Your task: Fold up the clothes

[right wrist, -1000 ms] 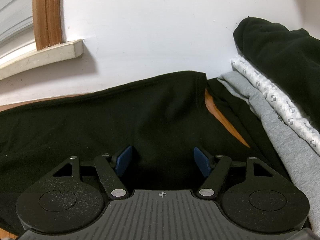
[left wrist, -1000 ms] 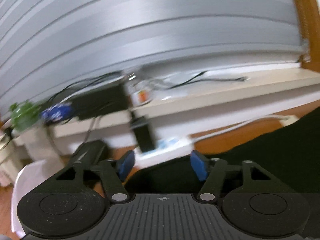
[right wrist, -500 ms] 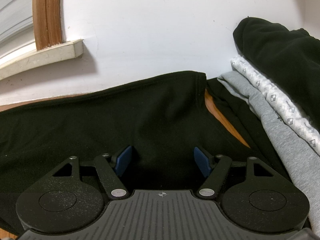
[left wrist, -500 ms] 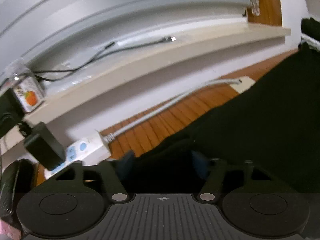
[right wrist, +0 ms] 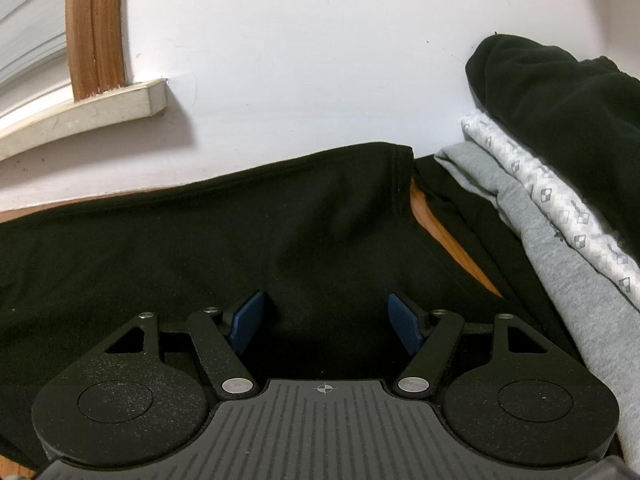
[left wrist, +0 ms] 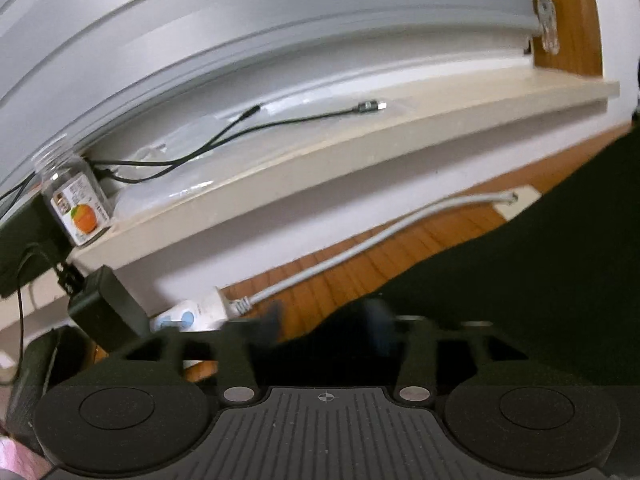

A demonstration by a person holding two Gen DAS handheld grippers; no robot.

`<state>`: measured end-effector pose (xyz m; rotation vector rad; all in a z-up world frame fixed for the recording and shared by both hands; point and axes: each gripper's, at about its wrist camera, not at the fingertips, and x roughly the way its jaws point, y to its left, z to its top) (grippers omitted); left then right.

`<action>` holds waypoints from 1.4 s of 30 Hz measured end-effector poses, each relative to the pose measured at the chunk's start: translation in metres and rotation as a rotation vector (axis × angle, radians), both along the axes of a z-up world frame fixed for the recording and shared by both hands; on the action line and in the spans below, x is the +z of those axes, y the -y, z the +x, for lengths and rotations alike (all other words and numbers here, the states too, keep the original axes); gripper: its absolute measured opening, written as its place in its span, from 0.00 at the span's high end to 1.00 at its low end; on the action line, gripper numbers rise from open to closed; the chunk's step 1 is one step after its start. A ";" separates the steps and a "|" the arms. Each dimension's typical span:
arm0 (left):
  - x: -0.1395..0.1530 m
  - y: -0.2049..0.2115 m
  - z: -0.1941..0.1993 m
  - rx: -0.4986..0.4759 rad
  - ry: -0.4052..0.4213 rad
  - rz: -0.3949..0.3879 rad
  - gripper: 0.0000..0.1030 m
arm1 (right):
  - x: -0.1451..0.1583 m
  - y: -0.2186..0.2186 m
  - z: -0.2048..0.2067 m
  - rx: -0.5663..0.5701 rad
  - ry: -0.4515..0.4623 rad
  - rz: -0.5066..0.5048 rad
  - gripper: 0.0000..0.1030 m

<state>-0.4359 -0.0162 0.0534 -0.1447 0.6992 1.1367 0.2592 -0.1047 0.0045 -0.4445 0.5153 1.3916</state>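
A black garment (left wrist: 520,280) lies spread on the wooden floor, and its left edge runs under my left gripper (left wrist: 326,320). That gripper's blue pads are blurred; its jaws are opening, with the cloth edge lying between them but not pinched. In the right wrist view the same black garment (right wrist: 240,232) fills the floor up to the wall. My right gripper (right wrist: 326,320) hovers just over it, open, pads apart, gripping nothing.
A stack of folded clothes sits at the right: grey (right wrist: 560,280), white patterned (right wrist: 540,184), black on top (right wrist: 560,92). A white power strip (left wrist: 192,316) with its cable (left wrist: 360,248) and a black adapter (left wrist: 104,308) lie by the wall under the windowsill (left wrist: 360,152).
The left wrist view has swung right along the sill and dipped, bringing the garment's edge between the fingers, which now blur with motion. The right gripper has not moved.
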 end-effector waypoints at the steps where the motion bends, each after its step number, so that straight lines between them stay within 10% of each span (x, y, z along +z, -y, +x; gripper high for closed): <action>1: 0.001 0.005 0.001 -0.003 0.017 0.008 0.25 | 0.000 0.000 0.000 0.000 0.000 0.000 0.33; 8: 0.016 0.040 0.031 -0.098 0.140 0.038 0.13 | 0.005 0.010 0.002 -0.010 0.006 0.050 0.27; 12: 0.015 0.055 0.064 -0.178 0.238 0.021 0.00 | 0.018 0.033 0.018 -0.044 -0.055 0.124 0.62; 21: -0.004 0.070 0.126 -0.293 0.253 -0.027 0.00 | 0.028 0.060 0.030 -0.054 -0.075 0.114 0.75; 42: -0.021 0.193 0.126 -0.332 0.073 0.082 0.00 | 0.021 0.092 -0.283 0.709 -0.003 0.092 0.67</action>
